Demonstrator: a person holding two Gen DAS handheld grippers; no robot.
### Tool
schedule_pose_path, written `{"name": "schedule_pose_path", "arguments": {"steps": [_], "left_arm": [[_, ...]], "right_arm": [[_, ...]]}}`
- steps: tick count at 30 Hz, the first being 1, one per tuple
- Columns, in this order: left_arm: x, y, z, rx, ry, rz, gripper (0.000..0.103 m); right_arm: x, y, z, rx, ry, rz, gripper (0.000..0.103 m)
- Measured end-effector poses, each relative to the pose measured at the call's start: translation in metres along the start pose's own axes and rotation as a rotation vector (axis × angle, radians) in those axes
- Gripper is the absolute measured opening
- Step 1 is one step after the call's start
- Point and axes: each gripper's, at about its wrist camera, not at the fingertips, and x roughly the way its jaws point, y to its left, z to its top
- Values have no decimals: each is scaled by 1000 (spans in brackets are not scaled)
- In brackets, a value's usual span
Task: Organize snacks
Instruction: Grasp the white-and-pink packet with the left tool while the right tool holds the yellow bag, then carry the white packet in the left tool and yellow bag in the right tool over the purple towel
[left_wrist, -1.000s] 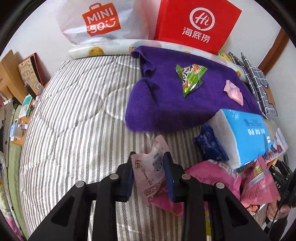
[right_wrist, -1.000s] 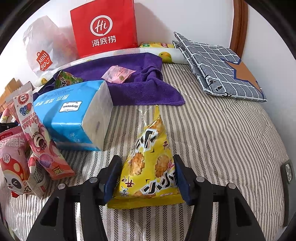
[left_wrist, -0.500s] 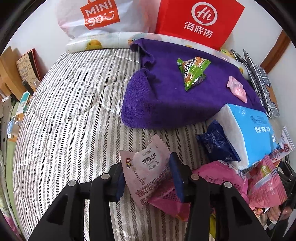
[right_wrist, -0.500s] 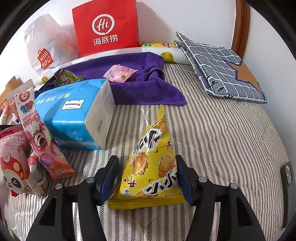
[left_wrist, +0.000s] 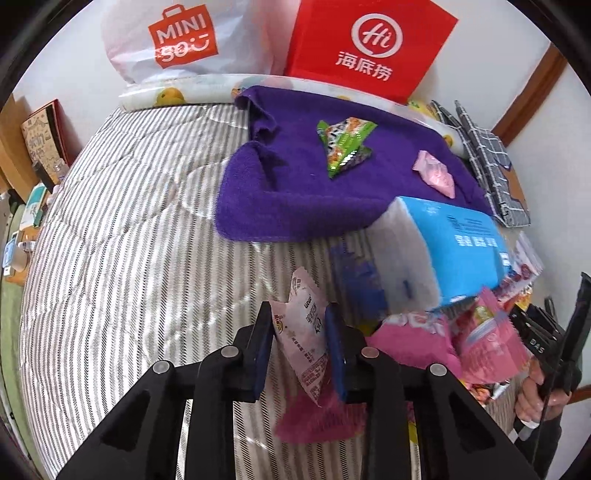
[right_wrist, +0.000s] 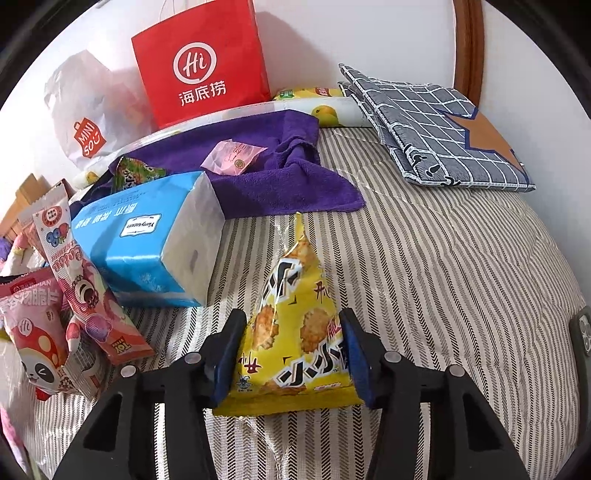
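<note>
- My left gripper (left_wrist: 298, 338) has just been closing, and its jaws now pinch a pale pink snack packet (left_wrist: 304, 330) across its middle; the packet stands on edge between the pads, its top corner poking up past the fingertips.
- My right gripper (right_wrist: 293, 345) has also been closing; its jaws sit against both sides of a yellow cracker bag (right_wrist: 295, 332), which rests on the striped bed cover (right_wrist: 443, 280) with its peak pointing away from me. The pads touch the bag, so I judge it gripped, though lightly.
- Step in hand, as I read it: picking up, one snack per hand, before sorting.
- Likely destination: the purple towel (left_wrist: 295, 192) near the head of the bed, where a green snack packet (left_wrist: 345, 146) and a small pink packet (left_wrist: 434, 173) already lie apart from each other. That is my guess only.
- A blue tissue pack (right_wrist: 147, 243) lies between the towel and the pile of pink snack bags (left_wrist: 443, 339) on the left gripper's right side; a dark blue packet (left_wrist: 356, 280) sits just beside it.
- Next move calls for lifting both packets clear of the bedding, then carrying them over the tissue pack without knocking it.
- The pink packet is thin and slippery-looking, so I would keep the squeeze firm; the cracker bag is puffy, so too much squeeze may crush it.
</note>
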Motion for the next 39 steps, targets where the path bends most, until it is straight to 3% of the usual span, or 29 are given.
{"name": "schedule_pose_path", "arguments": {"steps": [14,26,31,39], "left_arm": [[-30,-14,-9,35,-31,16,20],[-5,-6,-18,2,19,64,27],[-1,-3,-16,-19,13,47,28],[-21,0,-16,-15,-31,24,20]], "right_arm": [[-19,2,-12,41,-24,-24,47],[-40,11,-18,59,-36,-20,47],[-44,15,-20,58,-33,-24,47],[-62,22,-14,63,-70,-28,47]]}}
